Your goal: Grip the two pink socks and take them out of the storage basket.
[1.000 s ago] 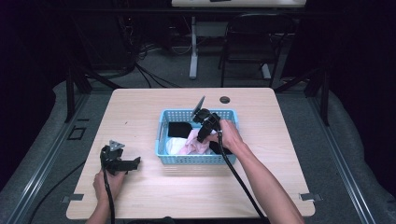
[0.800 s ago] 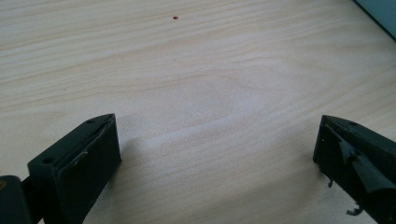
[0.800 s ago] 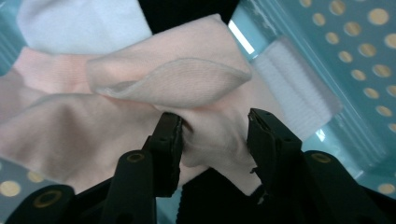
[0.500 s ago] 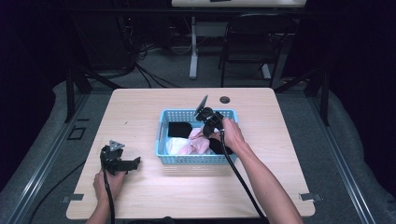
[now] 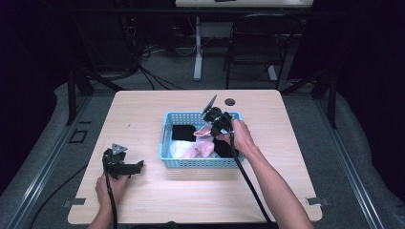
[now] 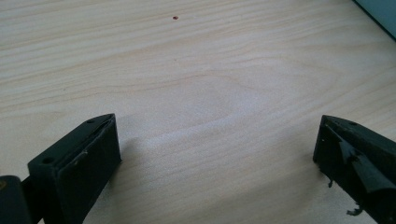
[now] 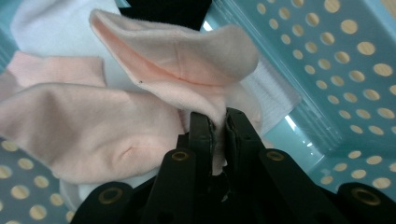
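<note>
Right gripper (image 7: pixel 217 122) just closed, pinching pink sock (image 7: pixel 187 60) above blue basket (image 5: pixel 168 126), white and possibly black socks (image 5: pixel 183 132) crowding beneath, left gripper (image 5: pixel 136 167) spread at eight o'clock on table (image 5: pixel 143 109)

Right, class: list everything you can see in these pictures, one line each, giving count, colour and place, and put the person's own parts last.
Table: one, light wood, centre of the room.
Basket: one, blue, perforated, middle of the table.
Pink sock: one, pale pink, pinched and raised over the basket.
Other pink socks: at least one, pale pink, lying in the basket.
White cloth: one, white, basket's left end.
Black cloths: two patches, black, in the basket.
Hole: one, dark, table's far edge.
Chair: one, black, beyond the table.
Left hand-held gripper: one, black, jaws open, over bare tabletop.
Right hand-held gripper: one, black, jaws just closed on the pink sock.
</note>
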Demonstrator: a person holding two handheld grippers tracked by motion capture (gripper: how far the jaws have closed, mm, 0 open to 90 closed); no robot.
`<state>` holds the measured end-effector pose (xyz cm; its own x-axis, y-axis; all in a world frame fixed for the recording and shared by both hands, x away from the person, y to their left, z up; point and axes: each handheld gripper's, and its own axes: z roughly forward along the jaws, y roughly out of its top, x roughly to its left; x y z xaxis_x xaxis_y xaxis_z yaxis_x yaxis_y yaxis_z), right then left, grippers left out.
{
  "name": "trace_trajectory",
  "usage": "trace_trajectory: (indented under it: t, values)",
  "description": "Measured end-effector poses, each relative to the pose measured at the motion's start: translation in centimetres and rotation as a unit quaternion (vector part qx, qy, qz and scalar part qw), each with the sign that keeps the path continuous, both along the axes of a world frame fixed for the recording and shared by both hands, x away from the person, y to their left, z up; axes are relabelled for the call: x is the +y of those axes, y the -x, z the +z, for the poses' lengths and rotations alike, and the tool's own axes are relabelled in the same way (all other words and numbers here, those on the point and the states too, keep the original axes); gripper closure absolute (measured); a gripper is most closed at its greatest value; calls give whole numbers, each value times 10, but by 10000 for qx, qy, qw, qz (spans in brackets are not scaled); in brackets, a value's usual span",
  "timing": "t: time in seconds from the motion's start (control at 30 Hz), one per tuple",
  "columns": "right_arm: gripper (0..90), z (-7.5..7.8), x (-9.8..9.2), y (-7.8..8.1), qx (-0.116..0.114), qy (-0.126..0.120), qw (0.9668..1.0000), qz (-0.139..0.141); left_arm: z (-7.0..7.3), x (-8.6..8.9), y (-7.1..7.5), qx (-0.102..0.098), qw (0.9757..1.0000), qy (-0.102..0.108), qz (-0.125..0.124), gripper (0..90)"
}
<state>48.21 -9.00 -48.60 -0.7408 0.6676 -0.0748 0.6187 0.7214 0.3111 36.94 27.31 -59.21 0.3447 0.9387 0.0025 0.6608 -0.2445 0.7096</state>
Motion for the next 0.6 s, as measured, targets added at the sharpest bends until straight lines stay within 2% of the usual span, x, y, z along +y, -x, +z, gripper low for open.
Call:
trace_trajectory:
  t: [0.13,0.23,0.6]
  values:
    - [818,6,-5,4,-12,-210,9998,-23,0,0,0,9,10000,-4,-2,4]
    - [818,11,-8,5,-10,-116,9999,46,0,0,0,9,10000,-4,-2,3]
    - [817,29,-20,12,-59,-279,9996,29,0,0,0,1,10000,8,11,3]
